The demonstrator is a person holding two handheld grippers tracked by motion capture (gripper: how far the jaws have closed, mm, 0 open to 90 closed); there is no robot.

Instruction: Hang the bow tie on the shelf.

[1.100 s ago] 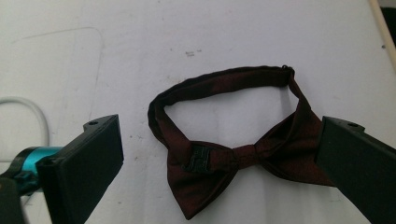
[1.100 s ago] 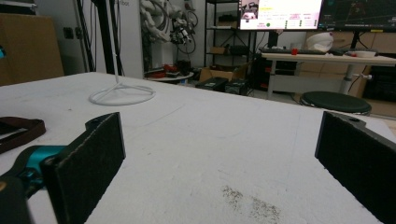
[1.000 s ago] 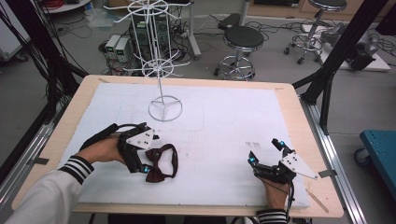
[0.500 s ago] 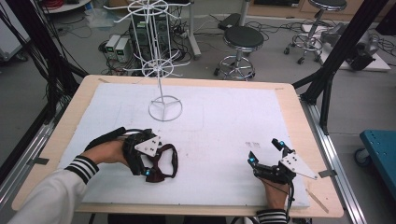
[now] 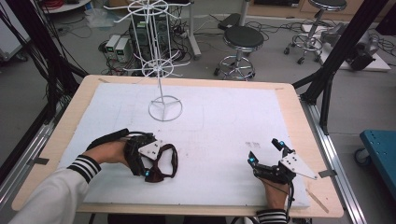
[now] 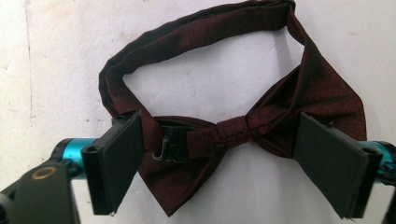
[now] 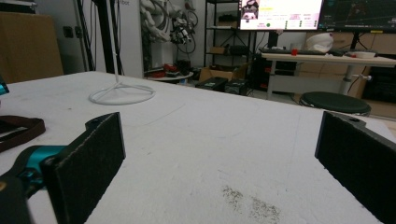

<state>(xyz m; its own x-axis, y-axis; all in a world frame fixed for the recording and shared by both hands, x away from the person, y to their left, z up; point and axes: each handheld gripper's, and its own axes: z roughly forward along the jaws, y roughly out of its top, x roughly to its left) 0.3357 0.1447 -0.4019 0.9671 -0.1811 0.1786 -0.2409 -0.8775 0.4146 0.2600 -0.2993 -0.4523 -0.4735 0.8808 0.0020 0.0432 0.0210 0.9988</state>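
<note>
A dark red bow tie (image 5: 167, 163) with its neck strap looped lies flat on the white foam board (image 5: 224, 116), at the near left. My left gripper (image 5: 152, 158) points down over it. In the left gripper view the bow tie (image 6: 233, 130) lies between the two black pads (image 6: 116, 158), one at each wing, with the knot and hook clasp midway. The jaws have just been closing, and the pads stand at the wings' outer edges without squeezing them. My right gripper (image 5: 265, 151) rests at the near right, held wide open (image 7: 219, 158) over bare board.
A white wire display stand (image 5: 165, 108) rises from its ring base at the board's far middle, also seen as the ring base (image 7: 122, 95). The wooden table rim (image 5: 303, 121) frames the board. Stools, cables and black frame posts stand beyond the table.
The left gripper has edged a little to the right over the bow tie and its jaws have narrowed around it. The right gripper has stayed still.
</note>
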